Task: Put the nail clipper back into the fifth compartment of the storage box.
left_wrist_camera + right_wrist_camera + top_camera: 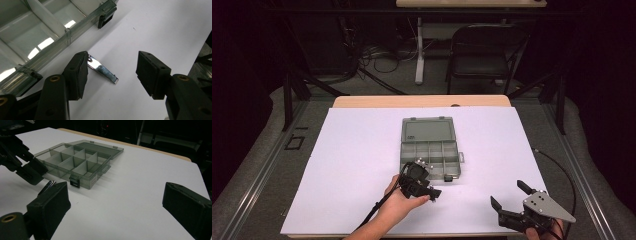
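Left gripper fingers half open astride a chrome nail clipper at the compartment box's six o'clock; right gripper fingers spread, empty.

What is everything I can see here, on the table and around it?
Organiser box: one, smoky clear plastic, lid open, mid-table on the white sheet.
Nail clipper: one, shiny metal, flat on the sheet beside the box's front wall.
White sheet: one, covering the tabletop.
Table: one, light wood edge at the far side.
Folding chair: one, black, behind the table.
Cables: several, dark, on the floor behind.
Left hand-held gripper: one, black, jaws open astride the clipper.
Right hand-held gripper: one, black with grey plate, open, near right corner.
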Tool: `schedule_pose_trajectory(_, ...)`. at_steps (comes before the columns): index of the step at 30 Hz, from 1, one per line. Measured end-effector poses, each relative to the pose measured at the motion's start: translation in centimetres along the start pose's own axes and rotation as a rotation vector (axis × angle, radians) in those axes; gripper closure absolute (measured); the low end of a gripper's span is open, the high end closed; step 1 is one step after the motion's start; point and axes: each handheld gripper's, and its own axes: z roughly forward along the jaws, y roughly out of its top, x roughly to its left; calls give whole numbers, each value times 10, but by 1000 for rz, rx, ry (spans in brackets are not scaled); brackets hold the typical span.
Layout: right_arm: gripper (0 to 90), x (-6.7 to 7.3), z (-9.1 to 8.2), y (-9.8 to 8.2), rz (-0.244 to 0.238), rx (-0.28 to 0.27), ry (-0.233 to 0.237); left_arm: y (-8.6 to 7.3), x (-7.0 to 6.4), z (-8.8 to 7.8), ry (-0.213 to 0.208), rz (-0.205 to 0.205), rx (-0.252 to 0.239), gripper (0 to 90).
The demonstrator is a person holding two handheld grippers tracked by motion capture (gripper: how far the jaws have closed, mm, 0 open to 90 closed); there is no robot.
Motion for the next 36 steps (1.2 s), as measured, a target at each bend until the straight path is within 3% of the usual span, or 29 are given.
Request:
schedule_pose_trajectory(10,72,0,0,0,1,-4,2,1,4,15,13,-25,32,423)
schedule_pose_trajectory(24,77,1,1,-1,-3,1,7,3,9,22,39,-53,33,429)
schedule_pose_trajectory(36,82,0,1,-1,-1,0,8,5,11,24,57,-92,51,499)
